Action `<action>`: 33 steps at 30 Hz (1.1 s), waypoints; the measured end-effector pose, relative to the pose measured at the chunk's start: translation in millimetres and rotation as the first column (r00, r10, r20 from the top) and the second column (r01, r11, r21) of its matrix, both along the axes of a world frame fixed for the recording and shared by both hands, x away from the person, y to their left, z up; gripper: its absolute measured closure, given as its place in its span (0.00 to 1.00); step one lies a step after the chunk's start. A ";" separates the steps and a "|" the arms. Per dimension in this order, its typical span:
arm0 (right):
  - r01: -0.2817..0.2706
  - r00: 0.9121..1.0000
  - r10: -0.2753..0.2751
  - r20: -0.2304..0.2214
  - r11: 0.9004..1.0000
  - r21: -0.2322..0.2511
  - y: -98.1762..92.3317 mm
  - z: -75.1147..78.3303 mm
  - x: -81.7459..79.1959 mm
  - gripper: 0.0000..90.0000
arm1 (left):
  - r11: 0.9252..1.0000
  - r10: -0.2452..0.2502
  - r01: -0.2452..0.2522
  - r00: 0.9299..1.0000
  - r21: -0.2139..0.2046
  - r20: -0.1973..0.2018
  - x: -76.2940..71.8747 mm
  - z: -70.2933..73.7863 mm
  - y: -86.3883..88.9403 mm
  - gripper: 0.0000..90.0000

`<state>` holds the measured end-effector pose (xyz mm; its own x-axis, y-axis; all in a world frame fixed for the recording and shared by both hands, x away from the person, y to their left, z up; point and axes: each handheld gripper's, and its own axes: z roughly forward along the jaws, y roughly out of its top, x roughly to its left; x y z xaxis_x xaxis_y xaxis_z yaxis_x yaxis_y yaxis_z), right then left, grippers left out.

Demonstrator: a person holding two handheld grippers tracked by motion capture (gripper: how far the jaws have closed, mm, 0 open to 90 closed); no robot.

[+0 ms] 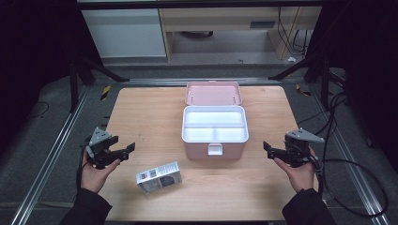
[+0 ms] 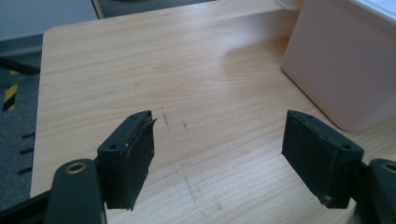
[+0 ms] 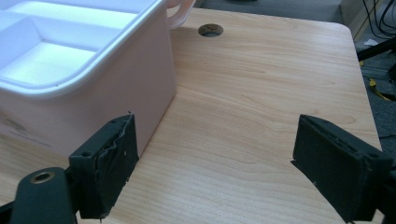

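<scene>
A pink storage box stands in the middle of the wooden table, its lid laid open behind it. A white divided tray sits in the box top. A small white and dark carton lies on its side near the front edge. My left gripper hovers at the table's left edge, open, nothing between its jaws. My right gripper hovers at the right, open and empty. The box wall appears right of the left gripper; the box stands left of the right gripper.
A round cable hole is cut in the table near the far right of the box. Black cables trail on the floor at the right. Metal rails run along both sides of the table. Cabinets stand behind.
</scene>
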<state>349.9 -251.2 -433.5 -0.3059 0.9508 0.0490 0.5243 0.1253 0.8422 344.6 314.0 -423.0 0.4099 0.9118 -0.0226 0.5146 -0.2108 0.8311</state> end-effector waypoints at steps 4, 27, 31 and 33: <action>0.000 1.000 0.000 -0.006 1.000 -0.014 -1.2 -2.7 -0.5 0.16 | 0.999 -0.038 0.038 0.999 0.011 -0.003 -4.7 4.9 -6.8 0.30; -0.041 0.997 0.032 -0.077 0.992 -0.121 1.2 -18.7 4.9 0.17 | 0.943 -0.322 0.327 0.943 0.063 -0.082 -28.4 10.4 -52.4 0.34; -0.047 0.995 0.037 -0.090 0.991 -0.123 0.6 -20.7 5.6 0.17 | 0.931 -0.352 0.360 0.930 0.067 -0.105 -31.1 10.0 -59.3 0.33; -0.051 0.995 0.039 -0.095 0.990 -0.129 0.6 -21.6 5.5 0.17 | 0.927 -0.360 0.369 0.926 0.068 -0.113 -31.8 9.4 -61.1 0.34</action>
